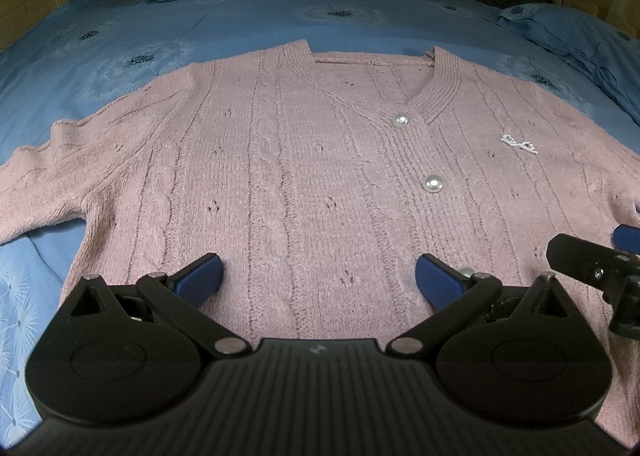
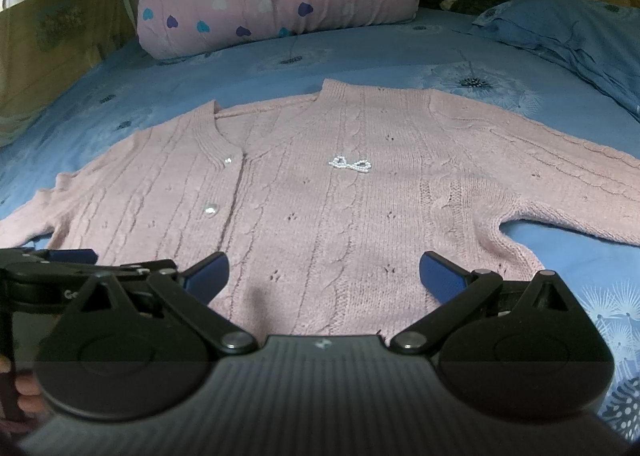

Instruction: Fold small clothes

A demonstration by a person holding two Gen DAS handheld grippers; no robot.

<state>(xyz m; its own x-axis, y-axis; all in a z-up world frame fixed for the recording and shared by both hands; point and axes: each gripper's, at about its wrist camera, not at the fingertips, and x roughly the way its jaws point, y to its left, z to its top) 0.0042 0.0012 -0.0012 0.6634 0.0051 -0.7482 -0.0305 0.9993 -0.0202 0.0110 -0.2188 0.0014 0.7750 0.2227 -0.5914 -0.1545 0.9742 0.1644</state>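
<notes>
Both claws hang over the hem end of the pink cardigan [image 1: 304, 159], left gripper [image 1: 319, 276] and right gripper [image 2: 324, 274] each with its blue pads spread wide apart and clamped on nothing, so the knit runs away toward 12 o'clock with its long axis sleeve to sleeve, 9 to 3. It's lying flat and buttoned on the blue bedsheet [image 2: 360, 55] (pearl buttons, little bead bow [image 2: 350, 165] on the chest), not folded yet. Each claw looks closest to its own side's sleeve, I'd guess.

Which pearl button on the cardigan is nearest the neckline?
The upper button, sitting right at the bottom of the V-neck ribbing. The lower button lies further down the placket, closer to the left gripper.
</notes>
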